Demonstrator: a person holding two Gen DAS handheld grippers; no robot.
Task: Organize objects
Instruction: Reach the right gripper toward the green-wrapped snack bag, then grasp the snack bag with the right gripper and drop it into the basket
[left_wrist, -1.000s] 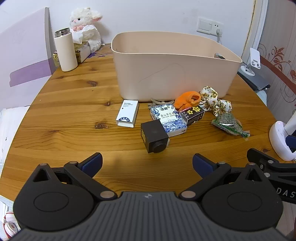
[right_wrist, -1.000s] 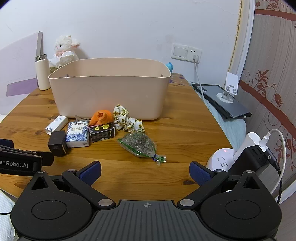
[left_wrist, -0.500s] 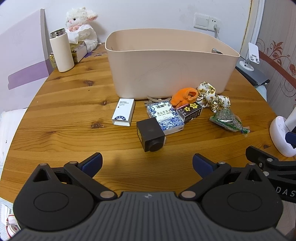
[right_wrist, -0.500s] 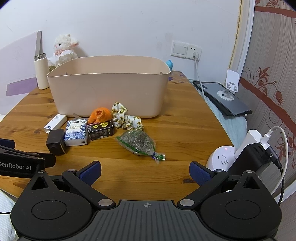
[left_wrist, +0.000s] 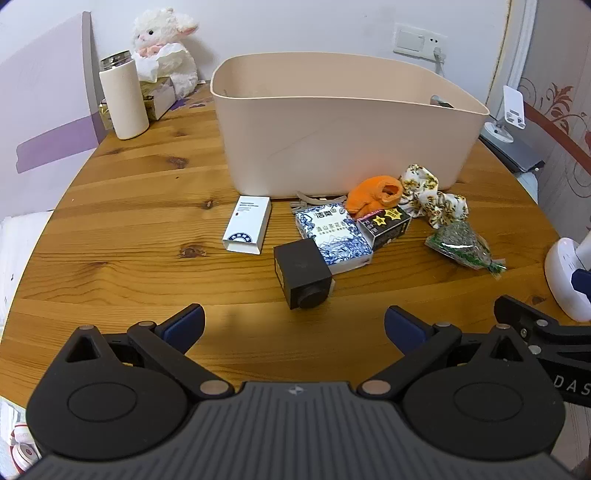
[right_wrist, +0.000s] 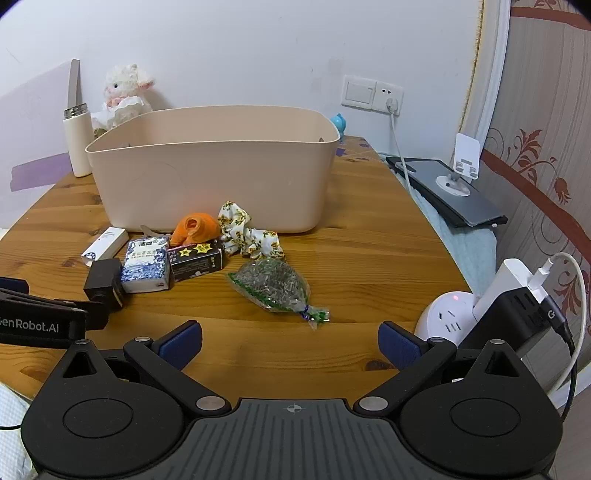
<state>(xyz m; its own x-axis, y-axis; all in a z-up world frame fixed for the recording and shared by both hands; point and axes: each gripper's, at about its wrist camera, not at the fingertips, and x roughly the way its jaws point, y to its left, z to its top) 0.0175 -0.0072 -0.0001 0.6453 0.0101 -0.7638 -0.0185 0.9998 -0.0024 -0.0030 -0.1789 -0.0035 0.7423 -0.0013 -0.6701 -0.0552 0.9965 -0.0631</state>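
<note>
A beige bin (left_wrist: 343, 133) (right_wrist: 210, 177) stands on the round wooden table (left_wrist: 147, 266). In front of it lie a white box (left_wrist: 246, 229), a black cube (left_wrist: 303, 272), a blue-white packet (left_wrist: 332, 234), a black starred box (left_wrist: 386, 224), an orange cloth (left_wrist: 375, 192), a floral scrunchie (left_wrist: 432, 199) and a green-edged bag (right_wrist: 275, 286). My left gripper (left_wrist: 293, 326) is open and empty, just short of the black cube. My right gripper (right_wrist: 290, 341) is open and empty, just short of the bag.
A white flask (left_wrist: 123, 98), a plush lamb (left_wrist: 162, 48) and a tissue box stand at the back left. A white power socket with chargers (right_wrist: 491, 306) sits at the table's right edge. A phone stand on a grey slab (right_wrist: 454, 184) lies beyond it.
Both grippers have shifted slightly; in the left view the objects have drifted a little left and down. Jaws stay open. Nothing on the table has moved.
</note>
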